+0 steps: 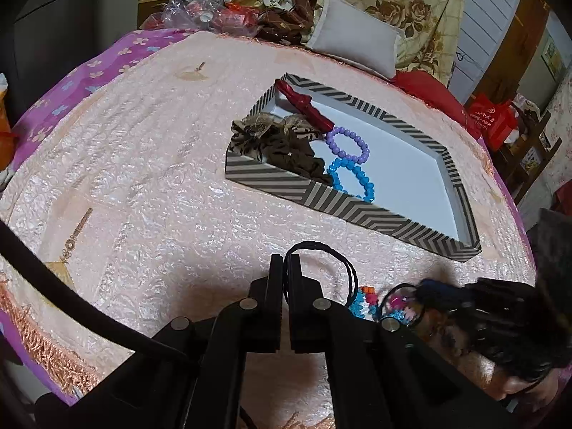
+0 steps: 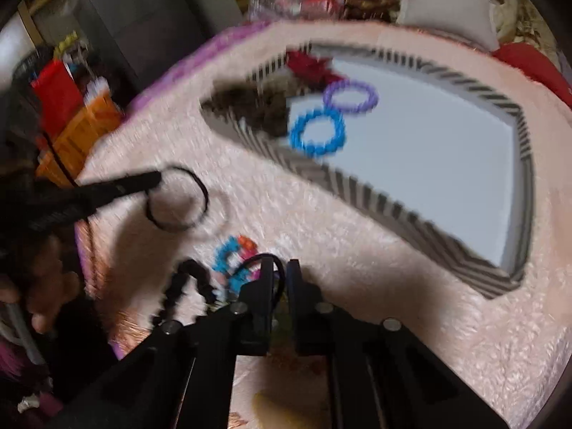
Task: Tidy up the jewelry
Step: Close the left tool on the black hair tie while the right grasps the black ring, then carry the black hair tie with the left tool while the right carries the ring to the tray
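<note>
A striped box (image 1: 314, 196) (image 2: 357, 182) lies on the pink cloth, holding a red bow (image 1: 304, 103), brown scrunchies (image 1: 282, 146), a purple bead bracelet (image 1: 348, 143) (image 2: 352, 96) and a blue bead bracelet (image 1: 352, 178) (image 2: 318, 134). My left gripper (image 1: 287, 261) is shut on a black hair tie (image 1: 336, 261), held just above the cloth; it also shows in the right wrist view (image 2: 178, 198). My right gripper (image 2: 279, 268) is nearly shut around a thin black hair band (image 2: 264, 261), above a colourful beaded piece (image 2: 232, 254) (image 1: 364, 298). The right view is blurred.
A black scrunchie (image 2: 182, 286) lies left of my right gripper. A white pillow (image 1: 354, 41), floral bedding and red bags sit behind the box. An orange crate (image 2: 75, 136) stands beyond the cloth's left edge.
</note>
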Available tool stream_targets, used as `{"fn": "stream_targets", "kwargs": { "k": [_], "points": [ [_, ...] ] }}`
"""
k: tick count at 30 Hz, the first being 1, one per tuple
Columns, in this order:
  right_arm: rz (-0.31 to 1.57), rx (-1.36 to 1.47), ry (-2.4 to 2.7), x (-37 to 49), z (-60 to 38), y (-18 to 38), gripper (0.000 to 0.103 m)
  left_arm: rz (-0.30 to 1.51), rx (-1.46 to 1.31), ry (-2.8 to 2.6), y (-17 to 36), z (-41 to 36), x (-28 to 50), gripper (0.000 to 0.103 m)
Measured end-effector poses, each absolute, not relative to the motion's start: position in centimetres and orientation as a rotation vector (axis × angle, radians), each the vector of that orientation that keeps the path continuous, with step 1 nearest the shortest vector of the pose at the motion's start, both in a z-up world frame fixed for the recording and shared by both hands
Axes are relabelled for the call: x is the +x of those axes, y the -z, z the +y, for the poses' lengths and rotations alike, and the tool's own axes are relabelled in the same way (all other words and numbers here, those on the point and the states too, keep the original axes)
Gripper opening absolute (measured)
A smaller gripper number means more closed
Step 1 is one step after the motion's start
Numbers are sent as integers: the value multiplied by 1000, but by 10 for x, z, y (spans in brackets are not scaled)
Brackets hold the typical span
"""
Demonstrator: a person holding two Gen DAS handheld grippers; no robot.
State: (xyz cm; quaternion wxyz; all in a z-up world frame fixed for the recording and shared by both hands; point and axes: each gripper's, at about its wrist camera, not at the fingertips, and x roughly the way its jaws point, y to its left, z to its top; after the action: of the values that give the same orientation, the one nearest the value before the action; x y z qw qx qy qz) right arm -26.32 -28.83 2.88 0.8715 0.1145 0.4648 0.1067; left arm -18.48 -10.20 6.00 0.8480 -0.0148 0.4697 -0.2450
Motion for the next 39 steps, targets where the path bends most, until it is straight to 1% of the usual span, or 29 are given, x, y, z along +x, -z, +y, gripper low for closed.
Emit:
{"fn": "stream_targets", "kwargs": {
  "k": [6, 11, 16, 19, 24, 28, 32, 34, 39],
  "points": [
    [887, 313, -222, -280, -304, -59, 7, 961, -45, 527, -76, -103, -190, 0],
    [815, 439, -288, -291, -312, -77, 7, 948, -41, 532, -84, -105, -195, 0],
    [823, 472, -312, -295, -313, -78, 7, 948, -37, 529, -86, -104, -198, 0],
    [878, 391, -233, -295, -313, -65, 7, 952, -38, 528, -85, -103, -198, 0],
    [978, 335, -40, -298, -334, -36, 8, 954, -40, 527, -82, -103, -197, 0],
    [962, 339, -22, -311, -348, -40, 10, 966, -37, 529, -77, -107, -196, 0],
    [948, 302, -92, -321, -339, -48, 12, 972, -36, 536, -74, -113, -196, 0],
    [962, 283, -153, -320, -329, -45, 12, 974, -33, 538, -73, -115, -197, 0],
    [1012, 131, -173, -311, -304, -26, 13, 979, -29, 536, -72, -115, -197, 0]
  ]
}}
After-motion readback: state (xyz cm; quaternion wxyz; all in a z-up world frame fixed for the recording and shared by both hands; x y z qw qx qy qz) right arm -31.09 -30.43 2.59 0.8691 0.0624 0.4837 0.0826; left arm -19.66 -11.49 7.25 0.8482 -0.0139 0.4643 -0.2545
